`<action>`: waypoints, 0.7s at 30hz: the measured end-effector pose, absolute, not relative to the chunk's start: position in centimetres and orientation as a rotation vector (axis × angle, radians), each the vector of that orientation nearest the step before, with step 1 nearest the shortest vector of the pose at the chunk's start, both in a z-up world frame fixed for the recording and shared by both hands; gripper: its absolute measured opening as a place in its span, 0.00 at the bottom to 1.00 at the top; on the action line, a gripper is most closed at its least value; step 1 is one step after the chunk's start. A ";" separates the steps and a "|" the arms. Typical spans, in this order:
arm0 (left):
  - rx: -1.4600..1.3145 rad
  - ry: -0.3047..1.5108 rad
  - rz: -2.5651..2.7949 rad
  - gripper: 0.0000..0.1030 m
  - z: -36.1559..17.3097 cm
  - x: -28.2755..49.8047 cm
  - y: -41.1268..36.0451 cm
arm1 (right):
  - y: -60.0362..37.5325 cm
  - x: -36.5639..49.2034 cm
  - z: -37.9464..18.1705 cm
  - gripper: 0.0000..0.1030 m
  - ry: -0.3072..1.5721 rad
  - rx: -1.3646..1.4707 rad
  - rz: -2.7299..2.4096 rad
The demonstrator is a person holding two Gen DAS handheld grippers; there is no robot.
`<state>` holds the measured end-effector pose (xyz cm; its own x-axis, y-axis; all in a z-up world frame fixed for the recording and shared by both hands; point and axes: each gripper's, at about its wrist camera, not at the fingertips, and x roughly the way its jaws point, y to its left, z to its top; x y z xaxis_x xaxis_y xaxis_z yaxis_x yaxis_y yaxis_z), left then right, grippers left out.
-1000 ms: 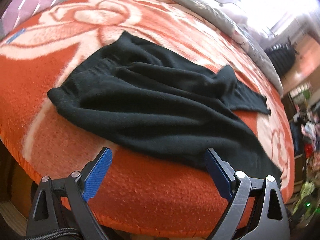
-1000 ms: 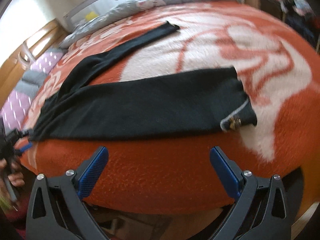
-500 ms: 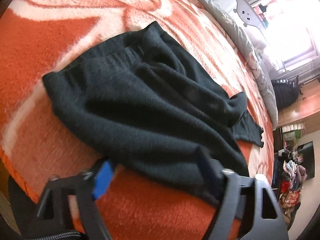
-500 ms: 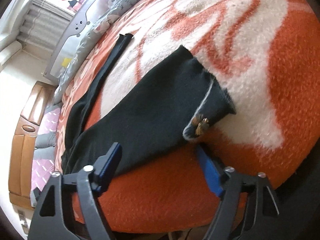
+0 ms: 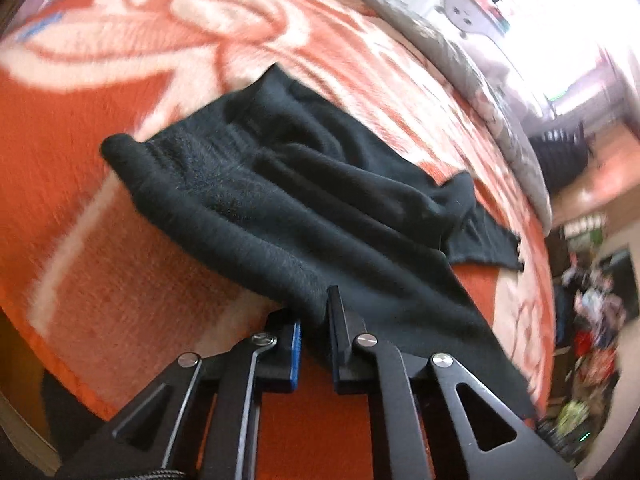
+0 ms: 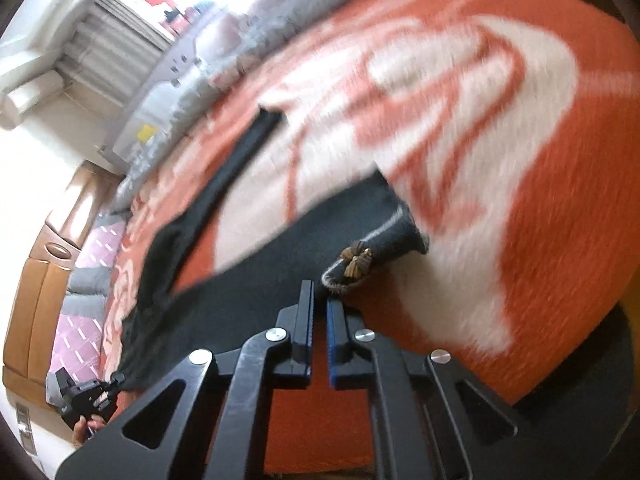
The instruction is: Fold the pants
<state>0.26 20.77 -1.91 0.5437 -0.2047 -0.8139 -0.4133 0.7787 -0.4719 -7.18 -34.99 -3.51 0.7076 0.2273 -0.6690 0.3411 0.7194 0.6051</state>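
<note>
Black pants [image 5: 304,200] lie on an orange and white blanket [image 5: 120,248] on a bed. In the left wrist view my left gripper [image 5: 316,320] is shut on the near edge of the pants at the waist end. In the right wrist view the pants [image 6: 256,280] stretch away to the left, and my right gripper [image 6: 318,308] is shut on the near edge of a leg just beside its cuff, which carries a small brown bow [image 6: 356,264]. The other leg [image 6: 236,160] lies further back. The left gripper also shows far left in the right wrist view [image 6: 86,396].
The blanket [image 6: 520,160] covers the whole bed. A grey quilt [image 5: 480,92] and a grey bed rail [image 5: 460,12] run along the far side. A wooden headboard [image 6: 44,280] and purple pillows [image 6: 88,320] are at the left. Clutter [image 5: 592,320] lies on the floor beyond the bed.
Both grippers moved forward from open above the bed edge and closed on the pants' near edge: the left at the waist end, the right by the cuff.
</note>
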 end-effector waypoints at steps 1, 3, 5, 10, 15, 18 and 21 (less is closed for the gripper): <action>-0.662 1.010 0.131 0.05 -1.5 0.2 20.3 | -35.2 -7.0 -3.1 0.06 0.804 0.770 -0.071; -0.612 1.022 0.128 0.05 -1.5 -0.3 19.9 | -35.5 -6.9 -3.2 0.06 0.824 0.751 -0.074; -0.600 1.054 0.137 0.05 -2.6 -0.6 19.9 | -35.5 -6.5 -4.4 0.06 0.871 0.742 -0.089; -0.576 1.114 0.134 0.09 -5.0 -1.4 20.3 | -35.3 -6.9 -7.2 0.06 0.969 0.771 -0.115; -0.533 1.100 0.108 0.20 -2.9 -2.7 20.7 | -36.8 -7.6 -6.0 0.27 1.007 0.717 -0.264; -0.528 1.054 0.063 0.21 -0.2 -3.4 20.5 | -38.0 -7.9 -3.4 0.27 0.918 0.684 -0.284; -0.503 1.014 0.019 0.30 2.3 -2.9 19.6 | -38.4 -6.2 -1.8 0.27 0.879 0.689 -0.231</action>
